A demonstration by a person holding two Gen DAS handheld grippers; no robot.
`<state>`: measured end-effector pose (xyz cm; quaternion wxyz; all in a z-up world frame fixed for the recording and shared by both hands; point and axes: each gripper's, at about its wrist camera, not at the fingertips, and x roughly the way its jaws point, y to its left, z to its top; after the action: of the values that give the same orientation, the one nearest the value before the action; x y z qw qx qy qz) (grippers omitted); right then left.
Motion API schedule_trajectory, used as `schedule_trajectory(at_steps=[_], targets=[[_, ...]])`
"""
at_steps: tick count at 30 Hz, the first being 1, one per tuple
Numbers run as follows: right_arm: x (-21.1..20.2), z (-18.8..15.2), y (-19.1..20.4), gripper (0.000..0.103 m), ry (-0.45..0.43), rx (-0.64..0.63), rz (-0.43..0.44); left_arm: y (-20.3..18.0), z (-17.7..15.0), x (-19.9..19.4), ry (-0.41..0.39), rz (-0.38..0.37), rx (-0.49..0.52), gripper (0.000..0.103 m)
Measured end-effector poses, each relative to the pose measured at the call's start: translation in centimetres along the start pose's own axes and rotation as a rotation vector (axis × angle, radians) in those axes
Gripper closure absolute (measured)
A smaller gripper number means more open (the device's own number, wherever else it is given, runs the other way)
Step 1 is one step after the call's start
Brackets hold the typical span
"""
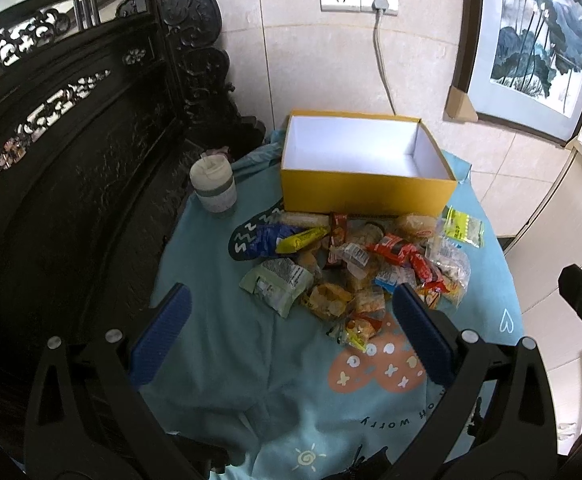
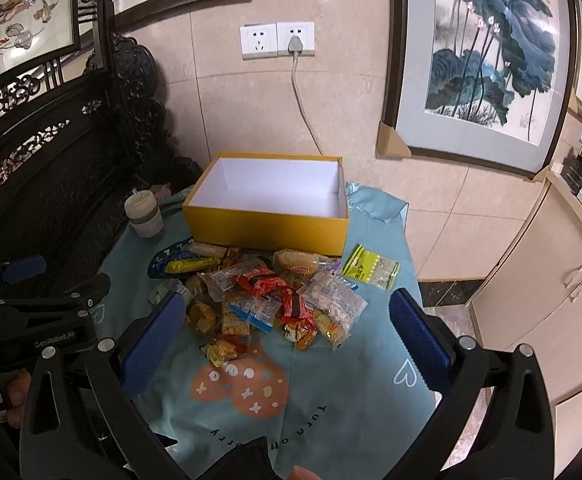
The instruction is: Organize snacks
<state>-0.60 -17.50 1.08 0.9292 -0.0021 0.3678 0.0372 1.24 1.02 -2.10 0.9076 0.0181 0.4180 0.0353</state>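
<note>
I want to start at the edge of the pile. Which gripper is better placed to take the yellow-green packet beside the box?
Probably the right gripper. It is open, and the yellow-green packet lies on the pile's right edge, apart from the rest, near its right finger. The left gripper, also open, faces the pile's left-centre.

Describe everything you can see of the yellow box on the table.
The yellow box is a lidless rectangular carton, seemingly cardboard, yellow outside and plain white inside. It is empty and stands upright, open side up, on the teal cloth near the wall. Snack packets are heaped along its front side; some appear to touch it.
</note>
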Motion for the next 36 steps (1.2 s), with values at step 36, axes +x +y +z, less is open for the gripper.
schedule_trajectory(at_steps=[36], targets=[[30.6, -4.3, -8.2, 0.003, 0.308, 0.169, 0.081, 3.7, -3.8, 27.1, 0.159, 0.029, -0.279, 0.002]])
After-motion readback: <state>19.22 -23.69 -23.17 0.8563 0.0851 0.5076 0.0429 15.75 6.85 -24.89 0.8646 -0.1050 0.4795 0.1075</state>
